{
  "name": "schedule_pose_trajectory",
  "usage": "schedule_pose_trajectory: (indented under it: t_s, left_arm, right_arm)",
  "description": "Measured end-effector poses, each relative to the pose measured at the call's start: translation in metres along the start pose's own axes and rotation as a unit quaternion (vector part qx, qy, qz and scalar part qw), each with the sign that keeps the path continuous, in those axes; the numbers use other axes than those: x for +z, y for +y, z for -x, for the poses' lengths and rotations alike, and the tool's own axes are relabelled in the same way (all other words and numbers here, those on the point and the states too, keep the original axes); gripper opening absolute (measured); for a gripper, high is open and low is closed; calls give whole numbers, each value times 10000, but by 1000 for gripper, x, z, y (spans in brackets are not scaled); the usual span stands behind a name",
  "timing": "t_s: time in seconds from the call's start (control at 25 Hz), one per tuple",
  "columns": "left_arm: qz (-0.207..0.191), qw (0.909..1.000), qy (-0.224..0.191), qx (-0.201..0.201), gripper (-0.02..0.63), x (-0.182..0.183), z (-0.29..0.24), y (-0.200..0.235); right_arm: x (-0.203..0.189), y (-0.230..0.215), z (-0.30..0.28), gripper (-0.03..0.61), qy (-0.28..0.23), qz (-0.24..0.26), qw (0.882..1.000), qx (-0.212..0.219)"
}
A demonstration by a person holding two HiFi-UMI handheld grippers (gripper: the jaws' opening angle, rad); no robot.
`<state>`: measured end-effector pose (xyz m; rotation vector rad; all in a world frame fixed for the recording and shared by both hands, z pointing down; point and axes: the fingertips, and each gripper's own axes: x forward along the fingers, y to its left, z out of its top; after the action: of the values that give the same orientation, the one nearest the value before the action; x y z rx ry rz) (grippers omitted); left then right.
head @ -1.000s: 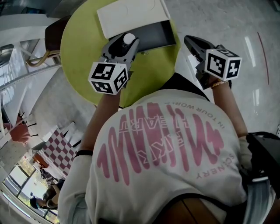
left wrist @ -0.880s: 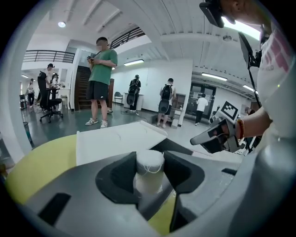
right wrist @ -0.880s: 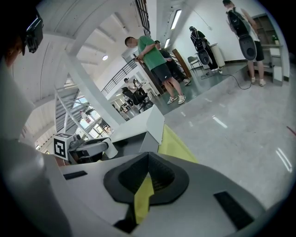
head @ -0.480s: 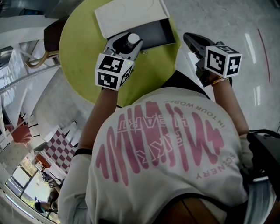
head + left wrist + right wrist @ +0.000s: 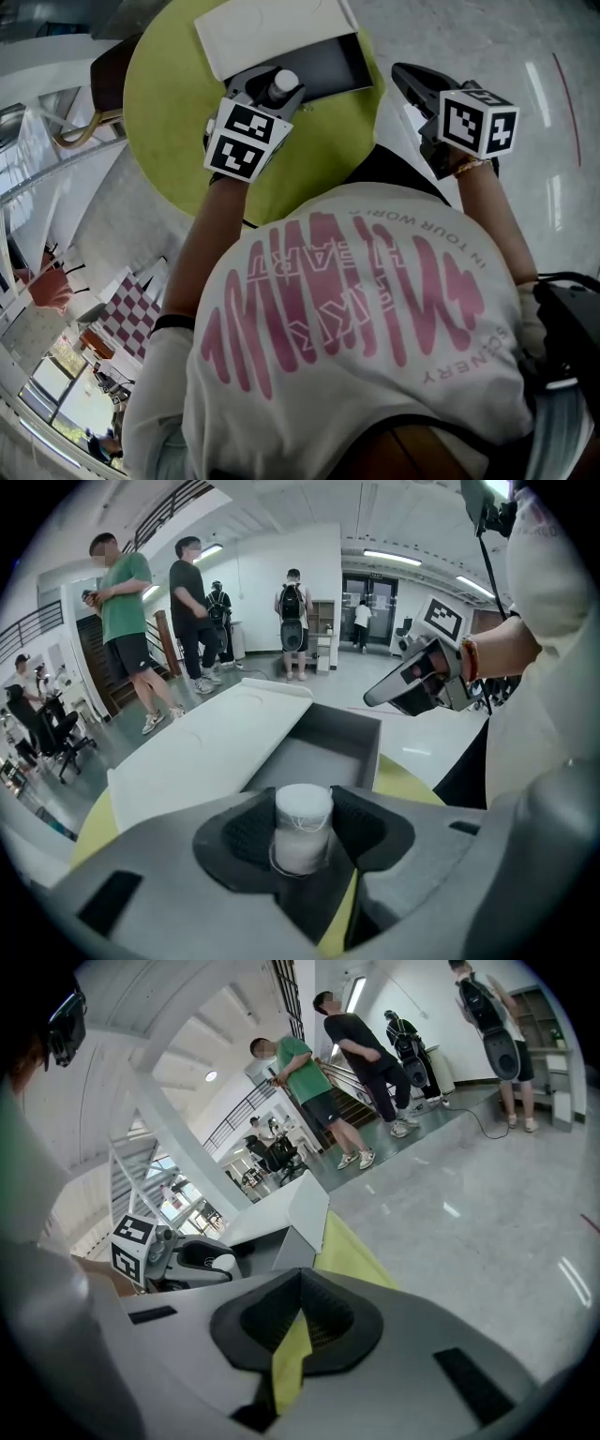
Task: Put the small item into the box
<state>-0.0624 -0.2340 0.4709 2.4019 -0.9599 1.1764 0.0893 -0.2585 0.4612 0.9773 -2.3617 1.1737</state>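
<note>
A small white spool of thread (image 5: 302,825) stands upright between the jaws of my left gripper (image 5: 278,94), which is shut on it. In the head view the spool (image 5: 285,81) hovers at the near edge of the open dark grey box (image 5: 330,64). The box's white lid (image 5: 266,32) lies flat behind it, and both rest on the round yellow-green table (image 5: 178,103). In the left gripper view the box tray (image 5: 330,754) sits just beyond the spool. My right gripper (image 5: 405,77) hangs off the table's right side, shut and holding nothing.
A brown chair (image 5: 109,71) stands at the table's left edge. Several people (image 5: 127,611) stand far off across the hall. The wearer's white shirt (image 5: 356,319) fills the lower head view. Glossy floor (image 5: 525,56) lies right of the table.
My left gripper has carried the spool forward and slightly right, from over the table to the box's near edge. The right gripper has barely shifted.
</note>
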Motion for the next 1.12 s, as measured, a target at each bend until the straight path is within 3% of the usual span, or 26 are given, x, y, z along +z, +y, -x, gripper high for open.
schedule_pose_trajectory:
  t_s: [0.64,0.84,1.12]
  left_arm:
    - [-297,9990,264,-206,184,5,-15,2]
    - [-727,9964,342,-264,184,4,-25,-2]
    - [-719,9964,283,-362,184,7,-29,-6]
  right_arm:
    - [-7,-14,2,6,-7,-209,9997,-141]
    - [-6,-18,4,6,-23,-225,9996,-171]
    - [-7,-21,4,6,-17,-257,9995,-205]
